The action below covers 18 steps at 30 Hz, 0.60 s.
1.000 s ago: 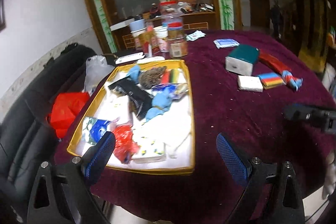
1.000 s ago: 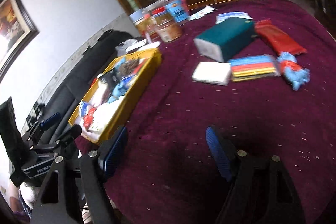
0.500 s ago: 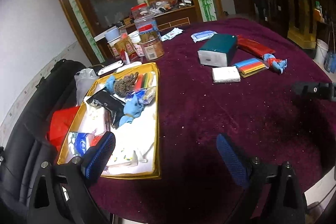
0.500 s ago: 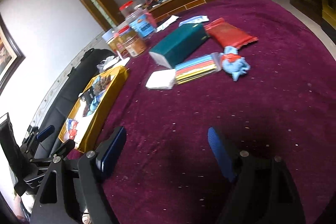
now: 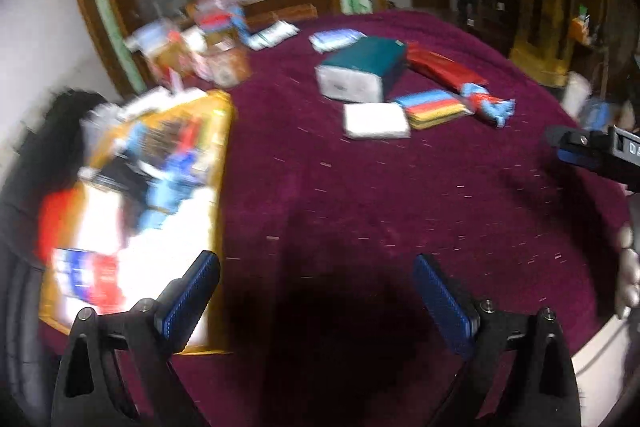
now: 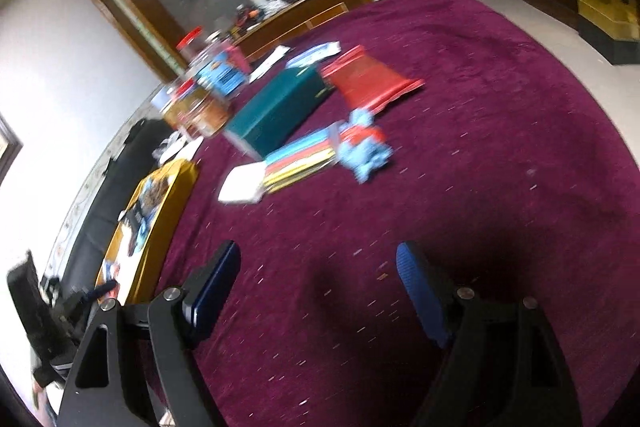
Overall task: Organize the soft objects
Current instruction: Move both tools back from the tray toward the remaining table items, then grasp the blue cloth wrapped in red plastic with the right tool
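Note:
A group of objects lies on the maroon tablecloth: a teal box (image 5: 362, 71), a white folded pad (image 5: 376, 121), a striped cloth stack (image 5: 434, 107), a red pouch (image 5: 444, 71) and a blue and red soft toy (image 5: 490, 105). The same group shows in the right wrist view: teal box (image 6: 276, 111), white pad (image 6: 242, 183), striped stack (image 6: 300, 159), red pouch (image 6: 368, 81), toy (image 6: 364, 147). My left gripper (image 5: 316, 291) is open and empty above the near table. My right gripper (image 6: 318, 285) is open and empty, well short of the toy.
A yellow tray (image 5: 222, 163) full of mixed soft items sits at the table's left edge, also in the right wrist view (image 6: 176, 183). Jars and bottles (image 6: 204, 95) stand at the back left. A black sofa (image 6: 100, 199) lies beyond the tray. The right gripper's body (image 5: 596, 155) enters at right.
Both grippers have swung right, away from the tray and toward the group of objects, which now appears closer. Both stay open and empty. The current views are motion-blurred.

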Available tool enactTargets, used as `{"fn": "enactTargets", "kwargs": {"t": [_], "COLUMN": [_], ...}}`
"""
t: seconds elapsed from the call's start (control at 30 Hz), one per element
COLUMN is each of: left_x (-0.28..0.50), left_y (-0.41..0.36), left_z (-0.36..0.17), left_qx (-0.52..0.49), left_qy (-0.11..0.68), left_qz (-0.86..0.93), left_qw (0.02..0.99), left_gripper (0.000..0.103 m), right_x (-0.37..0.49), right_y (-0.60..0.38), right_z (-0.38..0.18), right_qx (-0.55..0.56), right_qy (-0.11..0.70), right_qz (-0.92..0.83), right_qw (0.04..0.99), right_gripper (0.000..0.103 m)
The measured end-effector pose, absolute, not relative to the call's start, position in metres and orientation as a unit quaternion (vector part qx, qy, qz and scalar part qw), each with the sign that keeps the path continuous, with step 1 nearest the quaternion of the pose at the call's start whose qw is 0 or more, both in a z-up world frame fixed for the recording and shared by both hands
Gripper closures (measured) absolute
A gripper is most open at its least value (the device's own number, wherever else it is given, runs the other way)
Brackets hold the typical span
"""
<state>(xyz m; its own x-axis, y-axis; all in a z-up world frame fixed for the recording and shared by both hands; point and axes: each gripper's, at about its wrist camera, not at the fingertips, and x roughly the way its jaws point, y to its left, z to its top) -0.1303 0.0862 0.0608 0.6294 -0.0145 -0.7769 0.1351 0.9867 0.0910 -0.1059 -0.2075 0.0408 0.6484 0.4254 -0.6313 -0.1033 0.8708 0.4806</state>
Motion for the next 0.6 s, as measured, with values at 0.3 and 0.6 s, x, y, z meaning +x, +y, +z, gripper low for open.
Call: {"fn": "enactTargets", "kwargs": {"t": [0.3, 0.6], "left_x": [-0.101, -0.106], "left_y": [0.069, 0.064], "left_z": [0.015, 0.007], "left_qx": [0.024, 0.032], "left_qy": [0.497, 0.499], "left_qz": [-0.093, -0.099], "left_qw": [0.862, 0.860], "left_gripper": [0.005, 0.001], "right_x": [-0.076, -0.018], "right_y": [-0.242, -0.214], "right_z": [0.046, 0.034], "right_qx": [0.202, 0.153], "right_qy": [0.400, 0.426], "right_qz": [0.087, 0.071], "right_qw": [0.890, 0.889], "right_gripper": [0.023, 0.024]}}
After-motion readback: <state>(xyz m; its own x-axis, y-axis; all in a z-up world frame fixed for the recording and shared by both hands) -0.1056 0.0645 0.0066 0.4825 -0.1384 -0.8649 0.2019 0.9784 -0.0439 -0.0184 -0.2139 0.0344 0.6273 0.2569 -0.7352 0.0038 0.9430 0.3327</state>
